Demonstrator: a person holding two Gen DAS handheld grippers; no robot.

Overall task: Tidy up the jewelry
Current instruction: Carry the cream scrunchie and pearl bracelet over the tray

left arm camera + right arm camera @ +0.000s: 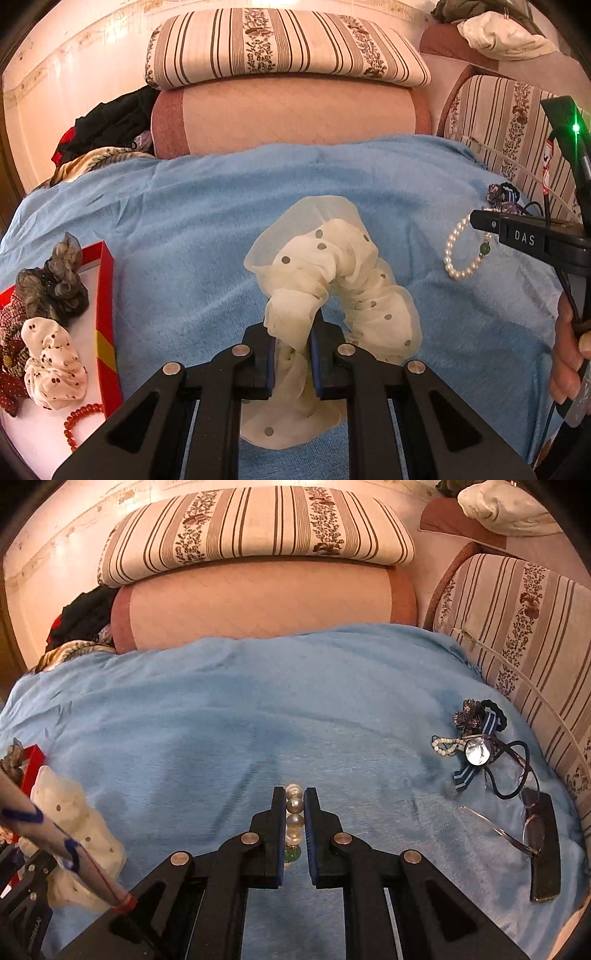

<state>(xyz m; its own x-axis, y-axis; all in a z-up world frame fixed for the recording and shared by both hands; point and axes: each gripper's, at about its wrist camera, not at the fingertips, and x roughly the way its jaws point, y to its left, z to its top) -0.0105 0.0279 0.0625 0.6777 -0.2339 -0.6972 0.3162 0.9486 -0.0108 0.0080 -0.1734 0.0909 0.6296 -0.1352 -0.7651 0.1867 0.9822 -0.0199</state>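
Observation:
My left gripper (293, 332) is shut on a cream scrunchie with grey dots (332, 266), which hangs a little above the blue blanket (184, 221). A pearl bracelet (294, 812) with a green bead (291, 854) is pinched between the pads of my right gripper (294, 794), lifted off the blanket. In the left wrist view that pearl bracelet (458, 258) dangles from the right gripper (478, 221) at the right edge. A red box (105, 295) at the left holds a grey scrunchie (55, 284), a white cherry-print scrunchie (51, 373) and a red bead bracelet (79, 417).
On the blanket at the right lie a pile of hair ties with a blue ribbon (476, 746), a small pearl string (447, 744), glasses (517, 830) and a black phone (546, 849). Striped cushions (258, 528) and a bolster (266, 602) stand behind.

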